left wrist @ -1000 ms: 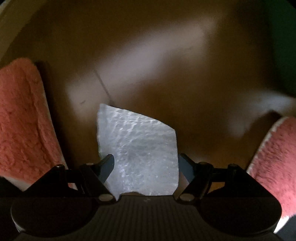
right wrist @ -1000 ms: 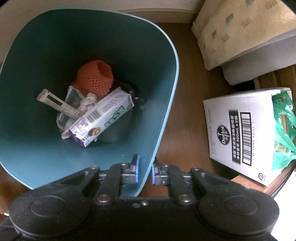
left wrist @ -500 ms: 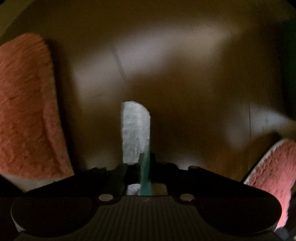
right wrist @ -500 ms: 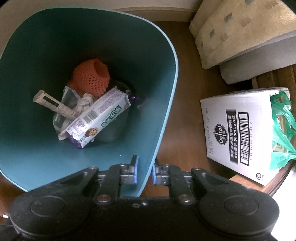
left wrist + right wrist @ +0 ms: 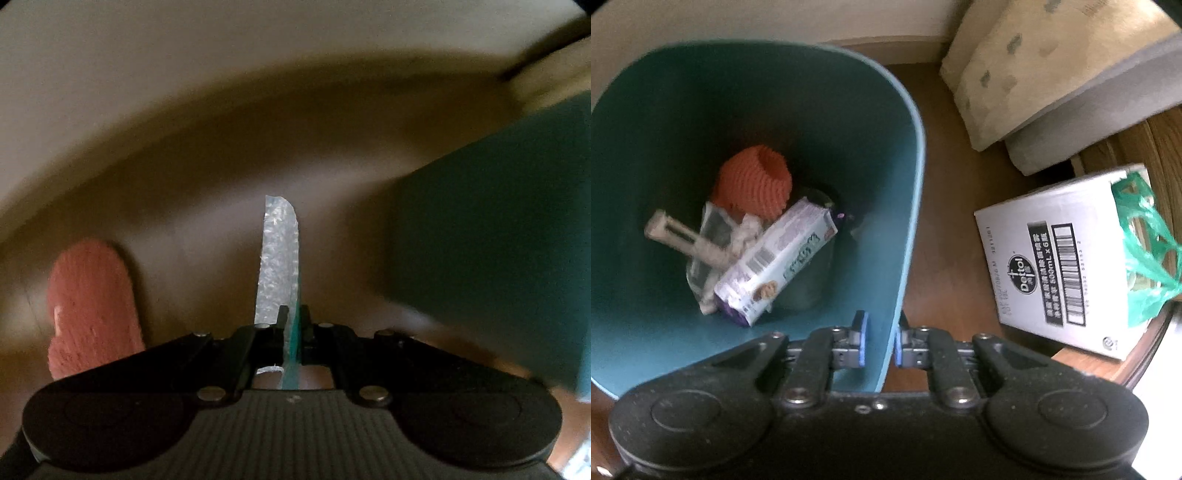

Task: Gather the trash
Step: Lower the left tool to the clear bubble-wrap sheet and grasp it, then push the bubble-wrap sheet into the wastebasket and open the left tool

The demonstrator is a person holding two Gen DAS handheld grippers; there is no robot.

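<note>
My left gripper [image 5: 291, 314] is shut on a white crinkled wrapper [image 5: 277, 258] with a green edge, held edge-on above the brown floor. The teal bin's outer wall [image 5: 498, 236] stands to its right. My right gripper [image 5: 879, 339] is shut on the teal trash bin's rim [image 5: 905, 236], one finger inside and one outside. Inside the bin lie an orange foam net [image 5: 753, 181], a purple and white carton [image 5: 775, 262], a beige plastic piece [image 5: 687, 240] and a clear wrapper.
An orange fluffy slipper [image 5: 92, 306] lies on the floor left of the left gripper. A white Dettol box [image 5: 1060, 266] with a green bag [image 5: 1145, 251] stands right of the bin. A cushion [image 5: 1034, 66] lies behind it.
The left gripper closed on the wrapper, lifted it off the floor and swung toward the bin; the slippers slid back. The right gripper kept its hold on the bin rim.
</note>
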